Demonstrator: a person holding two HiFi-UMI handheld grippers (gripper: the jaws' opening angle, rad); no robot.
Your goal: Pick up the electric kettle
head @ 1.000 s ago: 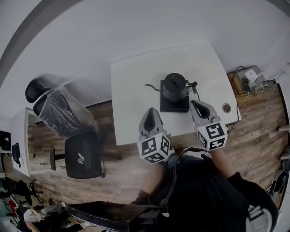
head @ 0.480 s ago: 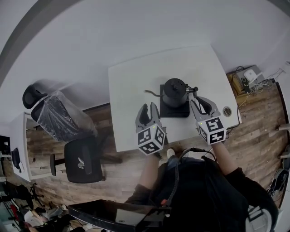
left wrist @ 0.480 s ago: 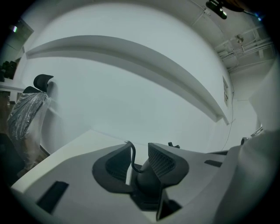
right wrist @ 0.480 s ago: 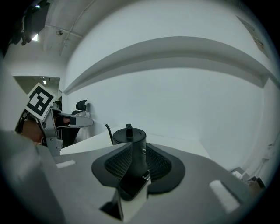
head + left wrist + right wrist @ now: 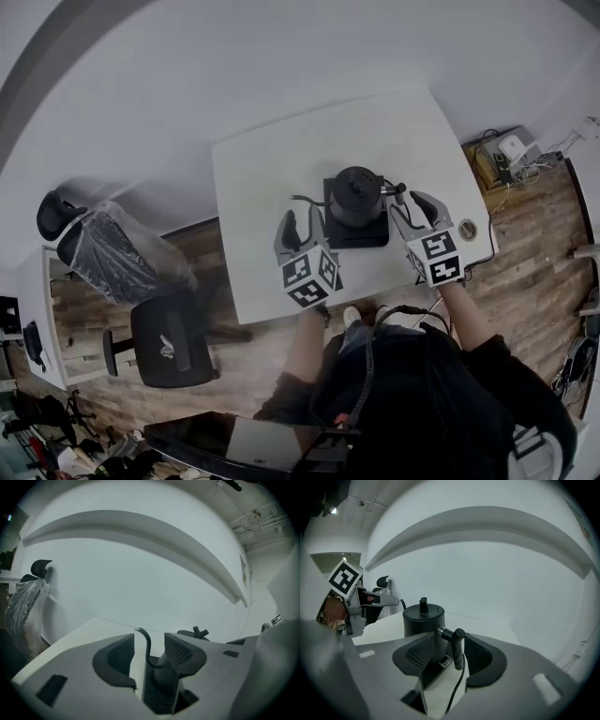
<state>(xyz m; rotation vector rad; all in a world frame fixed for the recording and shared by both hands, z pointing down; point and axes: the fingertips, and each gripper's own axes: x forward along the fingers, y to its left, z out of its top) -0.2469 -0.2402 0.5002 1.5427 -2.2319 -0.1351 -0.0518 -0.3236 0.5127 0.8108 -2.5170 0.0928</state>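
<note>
A black gooseneck electric kettle (image 5: 357,195) stands on its square black base (image 5: 373,233) on the white table (image 5: 272,159). My left gripper (image 5: 299,223) is at the kettle's left, jaws opening. In the left gripper view the thin curved spout (image 5: 147,644) rises between the open jaws of that gripper (image 5: 149,651), untouched. My right gripper (image 5: 414,206) is at the kettle's right, jaws also opening. In the right gripper view the kettle (image 5: 423,620) shows its upright handle (image 5: 458,648) between the pads of that gripper (image 5: 449,654), which do not press on it.
A power cord (image 5: 457,686) runs from the base toward me. A round cable grommet (image 5: 468,228) sits near the table's right corner. A black office chair (image 5: 171,336) and a plastic-covered chair (image 5: 108,253) stand left of the table. Boxes and cables (image 5: 502,155) lie on the floor to the right.
Both grippers have moved forward and down to either side of the kettle. Their jaws, shut a second ago, now stand apart around the spout and the handle.
</note>
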